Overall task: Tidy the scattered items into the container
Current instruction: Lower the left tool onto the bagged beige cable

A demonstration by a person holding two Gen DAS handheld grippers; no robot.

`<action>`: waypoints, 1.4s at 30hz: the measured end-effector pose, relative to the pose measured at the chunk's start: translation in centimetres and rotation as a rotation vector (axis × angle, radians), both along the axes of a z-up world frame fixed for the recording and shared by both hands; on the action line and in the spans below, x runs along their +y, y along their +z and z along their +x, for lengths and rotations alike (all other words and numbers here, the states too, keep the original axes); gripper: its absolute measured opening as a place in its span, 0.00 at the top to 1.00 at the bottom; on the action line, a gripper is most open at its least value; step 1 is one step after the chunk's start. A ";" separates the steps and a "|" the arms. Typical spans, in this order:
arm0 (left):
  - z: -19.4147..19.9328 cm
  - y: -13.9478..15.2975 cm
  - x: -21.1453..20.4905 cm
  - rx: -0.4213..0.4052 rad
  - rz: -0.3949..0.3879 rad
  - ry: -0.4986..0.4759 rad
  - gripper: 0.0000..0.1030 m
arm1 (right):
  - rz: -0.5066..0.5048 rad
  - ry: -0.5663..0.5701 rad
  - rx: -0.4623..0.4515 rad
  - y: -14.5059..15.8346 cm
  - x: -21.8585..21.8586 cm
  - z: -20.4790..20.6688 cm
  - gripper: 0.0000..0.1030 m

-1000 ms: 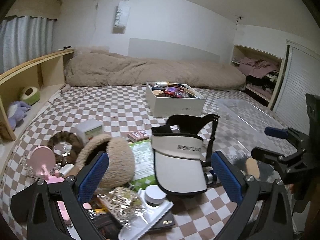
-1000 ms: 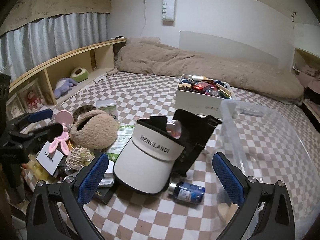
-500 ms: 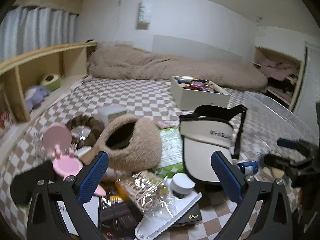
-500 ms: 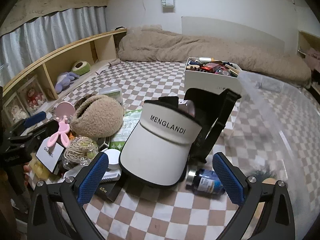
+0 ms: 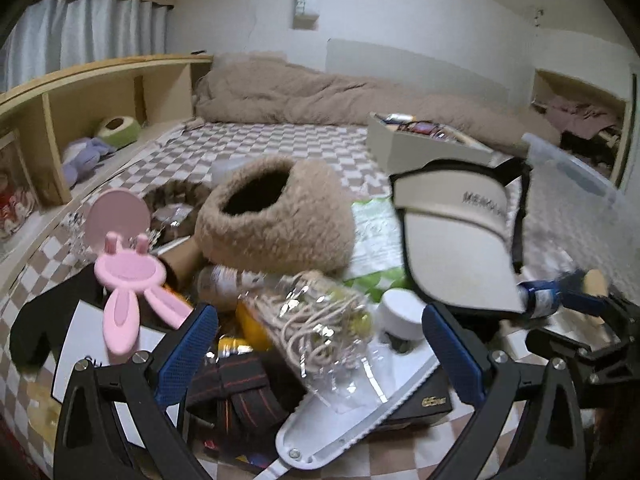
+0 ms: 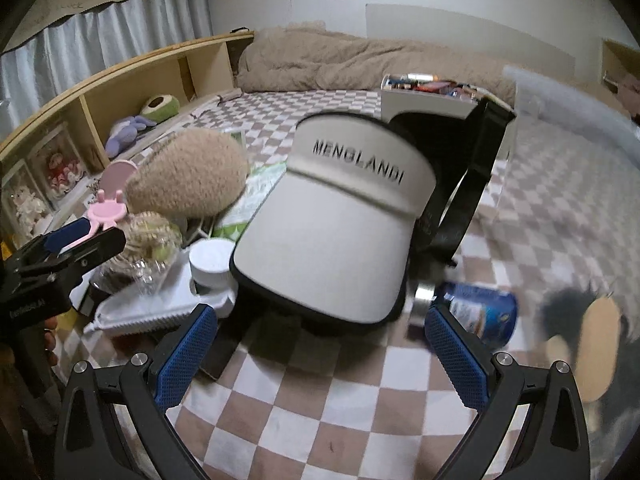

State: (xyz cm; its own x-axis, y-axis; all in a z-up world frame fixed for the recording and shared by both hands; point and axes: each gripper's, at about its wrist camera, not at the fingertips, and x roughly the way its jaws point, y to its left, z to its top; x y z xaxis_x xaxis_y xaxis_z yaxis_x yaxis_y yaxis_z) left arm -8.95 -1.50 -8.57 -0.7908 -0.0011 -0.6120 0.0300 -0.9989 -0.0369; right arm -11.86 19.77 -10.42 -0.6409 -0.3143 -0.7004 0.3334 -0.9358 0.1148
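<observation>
- Bin (image 6: 568, 92), the clear container, is standing on the checked bedcover (image 6: 304, 396) at the right edge of both views; its wall is blurring in the right wrist view.
- Visor (image 6: 332, 240) is lying just left of the bin, topping the pile, with its black strap (image 6: 476, 184) trailing behind it.
- Right gripper (image 6: 320, 354) is hanging with fingers apart and empty, facing the visor brim. Judged step: gripping the visor. Advice: closing on the stiff brim edge, not the strap, and lifting clear of the bottle (image 6: 476, 314) beside it.
- Left gripper (image 5: 318, 352) is also spread wide and holding nothing, poised over the rope bundle (image 5: 316, 316).
- Left wrist view alone is showing the fleece hat's (image 5: 276, 216) opening, the pink rabbit stand (image 5: 124, 280) in full, and the striped band (image 5: 240, 396) under the fingers.
- Right wrist view alone is showing the full visor lettering, the whole bottle label, and the dark brush (image 6: 576, 320) seen through the bin wall.
</observation>
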 end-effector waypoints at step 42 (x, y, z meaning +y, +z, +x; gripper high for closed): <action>-1.0 -3.4 1.1 -0.015 -0.246 0.173 0.23 | -0.272 -0.040 -0.230 -5.5 2.7 -0.3 0.00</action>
